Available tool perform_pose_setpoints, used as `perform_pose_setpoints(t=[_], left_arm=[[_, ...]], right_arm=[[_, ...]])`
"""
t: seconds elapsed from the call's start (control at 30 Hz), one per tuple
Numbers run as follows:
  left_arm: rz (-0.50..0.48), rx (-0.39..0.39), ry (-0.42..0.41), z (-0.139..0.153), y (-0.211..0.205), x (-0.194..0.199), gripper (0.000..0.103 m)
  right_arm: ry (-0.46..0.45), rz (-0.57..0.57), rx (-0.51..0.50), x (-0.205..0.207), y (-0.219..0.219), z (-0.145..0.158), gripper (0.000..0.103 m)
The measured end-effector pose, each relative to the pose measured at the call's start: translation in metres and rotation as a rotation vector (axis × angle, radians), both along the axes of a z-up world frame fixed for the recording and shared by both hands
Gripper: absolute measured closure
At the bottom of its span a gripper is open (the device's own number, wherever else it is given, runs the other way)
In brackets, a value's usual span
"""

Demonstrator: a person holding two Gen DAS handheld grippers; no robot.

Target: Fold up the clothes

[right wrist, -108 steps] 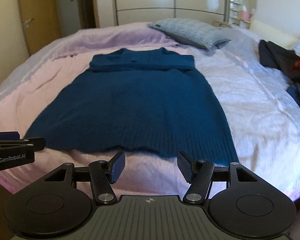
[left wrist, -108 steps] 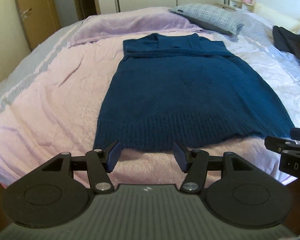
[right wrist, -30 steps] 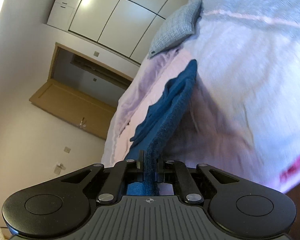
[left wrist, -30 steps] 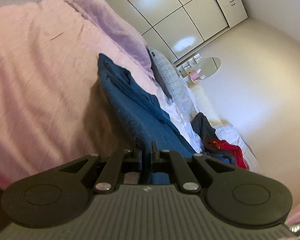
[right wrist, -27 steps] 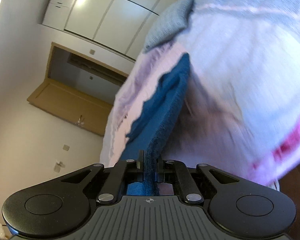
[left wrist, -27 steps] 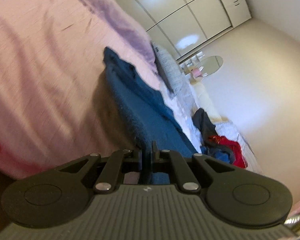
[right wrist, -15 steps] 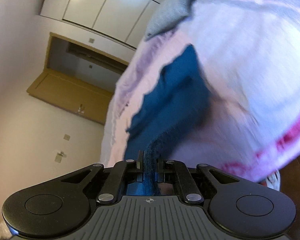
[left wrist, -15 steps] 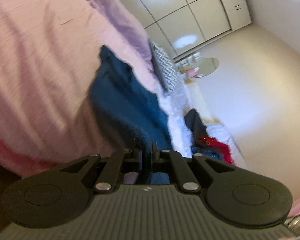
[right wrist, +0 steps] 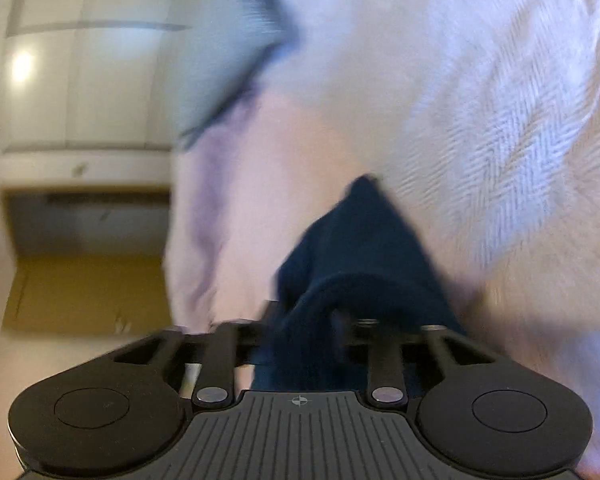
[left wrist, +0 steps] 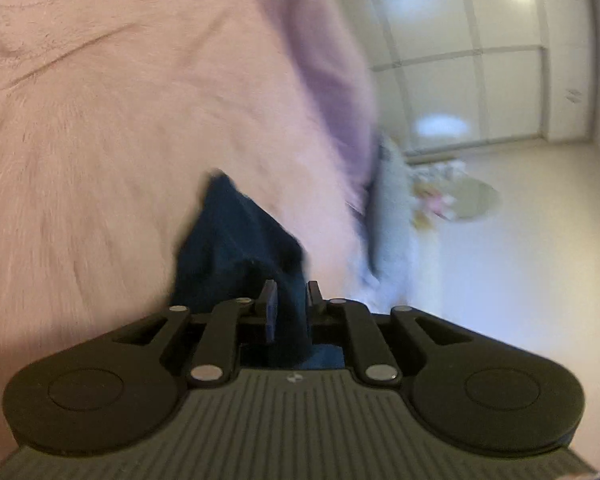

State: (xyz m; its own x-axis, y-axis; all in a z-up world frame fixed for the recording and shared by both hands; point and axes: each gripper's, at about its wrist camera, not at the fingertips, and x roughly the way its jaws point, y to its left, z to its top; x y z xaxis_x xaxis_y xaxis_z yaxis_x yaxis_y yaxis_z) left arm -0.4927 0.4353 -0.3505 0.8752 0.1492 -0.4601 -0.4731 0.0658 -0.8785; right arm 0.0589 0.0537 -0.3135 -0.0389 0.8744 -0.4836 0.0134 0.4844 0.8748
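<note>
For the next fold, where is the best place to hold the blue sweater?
Probably keep the grips already there: each gripper pinches one corner of the blue sweater, left gripper and right gripper. Held from the two sides, the knit hangs between them.

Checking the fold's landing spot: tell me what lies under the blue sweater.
Pink blanket shows beside and beyond the blue sweater in the left view, pale bedcover in the right. What lies directly beneath is covered by the knit, which also hides the right claw's tips.

Right hand-held gripper [right wrist: 304, 312] fingertips buried under blurred sweater [right wrist: 364, 232].
</note>
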Motion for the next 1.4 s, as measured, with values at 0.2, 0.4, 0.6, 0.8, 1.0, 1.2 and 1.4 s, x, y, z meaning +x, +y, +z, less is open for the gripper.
perform_pose_setpoints(t=[0.2, 0.4, 0.6, 0.8, 1.0, 1.2, 1.4], left_arm=[[-0.068, 0.149, 0.076, -0.005, -0.002, -0.005, 0.088], [-0.236, 0.446, 0.144, 0.026, -0.028, 0.0, 0.074], [-0.343, 0.63, 0.186, 0.038, -0.032, 0.037, 0.056], [-0.403, 0.666, 0.194, 0.024, -0.019, 0.074, 0.095], [-0.27, 0.542, 0.106, 0.012, 0.007, 0.065, 0.099], [-0.23, 0.489, 0.146, -0.007, 0.012, 0.064, 0.1], [-0.194, 0.599, 0.097, 0.02, 0.011, 0.063, 0.1]], right_arm=[[-0.228, 0.022, 0.071, 0.002, -0.014, -0.001, 0.04], [-0.694, 0.191, 0.045, -0.035, -0.057, 0.023, 0.04], [-0.913, 0.367, -0.069, -0.066, -0.043, 0.012, 0.04], [-1.017, 0.5, -0.023, -0.072, 0.012, -0.006, 0.046], [-0.925, 0.445, 0.006, -0.05, 0.029, -0.01, 0.094], [-0.728, 0.349, -0.066, -0.028, 0.03, -0.031, 0.094], [-0.874, 0.291, 0.025, -0.032, 0.02, -0.006, 0.094]])
